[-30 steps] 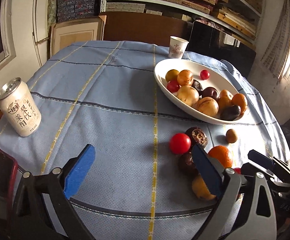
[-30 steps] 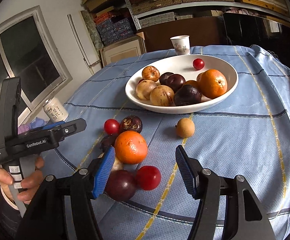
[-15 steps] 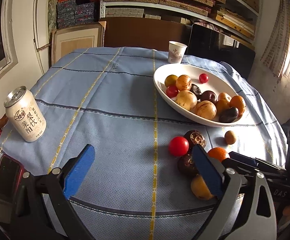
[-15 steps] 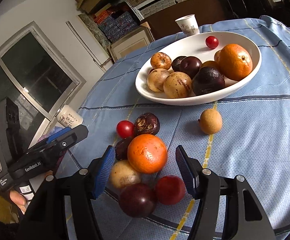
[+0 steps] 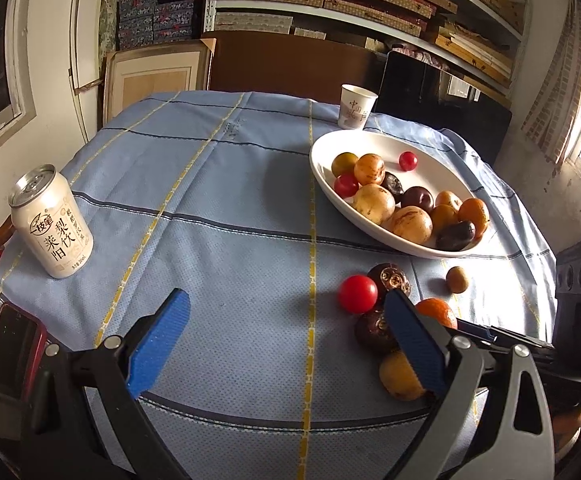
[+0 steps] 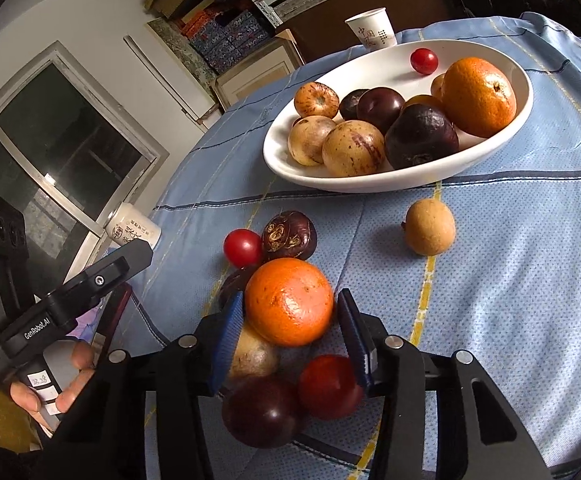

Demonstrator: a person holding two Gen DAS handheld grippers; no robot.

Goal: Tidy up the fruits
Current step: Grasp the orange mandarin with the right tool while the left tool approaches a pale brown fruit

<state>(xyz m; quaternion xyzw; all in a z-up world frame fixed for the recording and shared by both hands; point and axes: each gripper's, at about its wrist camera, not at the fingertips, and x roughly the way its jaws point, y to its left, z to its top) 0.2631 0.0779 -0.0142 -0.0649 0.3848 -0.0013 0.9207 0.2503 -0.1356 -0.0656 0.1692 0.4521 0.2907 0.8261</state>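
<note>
Blue-padded jaws of the right gripper are closing around a glossy, dimpled orange near the tabletop's front edge, half hiding fruits beneath; the left gripper gapes empty; farther back sits the filled white bowl.

"GenRobot.AI" — left gripper, "梨饮" — can

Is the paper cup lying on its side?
No, the paper cup stands upright on the tablecloth, just behind the white bowl, with its open mouth facing up.
</note>
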